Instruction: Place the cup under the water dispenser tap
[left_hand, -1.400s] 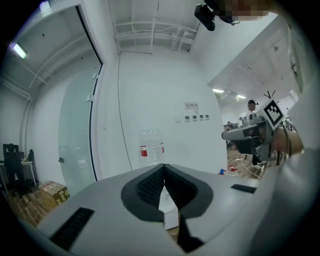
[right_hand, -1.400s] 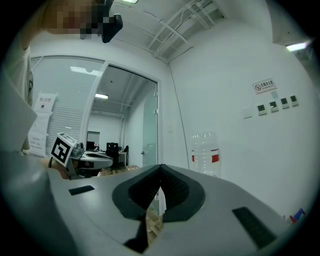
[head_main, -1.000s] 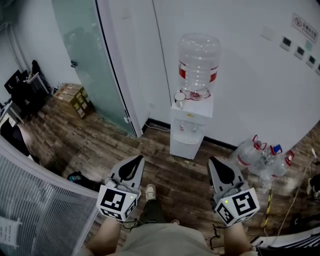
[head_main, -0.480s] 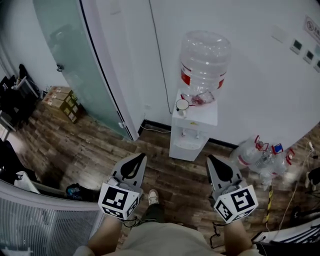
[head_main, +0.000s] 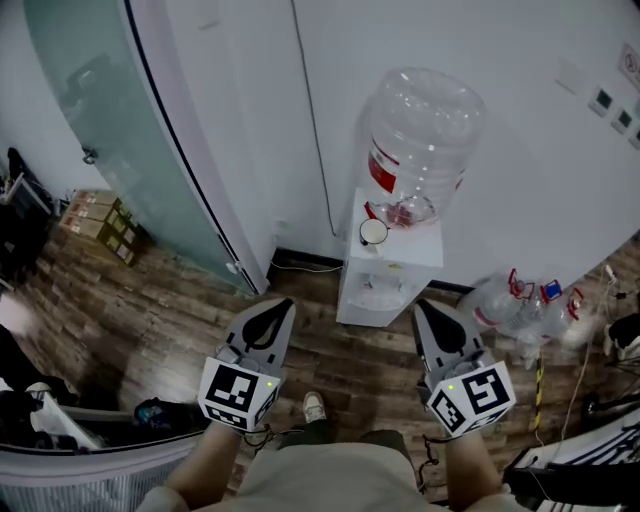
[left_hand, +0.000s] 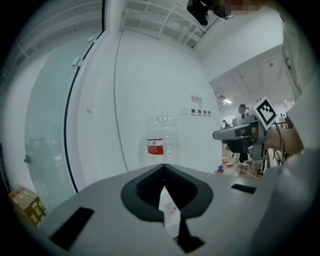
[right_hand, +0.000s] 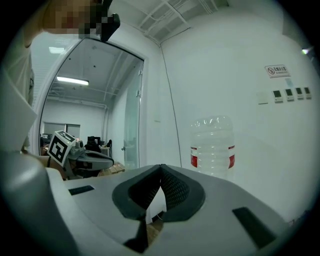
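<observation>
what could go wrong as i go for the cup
The cup sits near the edge of the water dispenser top, close beside the big bottle; a clumsy reach could knock it off. The left gripper and right gripper are both shut, so one must open first. The spare bottles on the floor right of the dispenser could trip you.

No wording could be read: the print on the red band label (head_main: 383, 168) of the clear plastic water bottle (head_main: 425, 120) and on the small white wall sign (right_hand: 278, 70) was too small to make out.
</observation>
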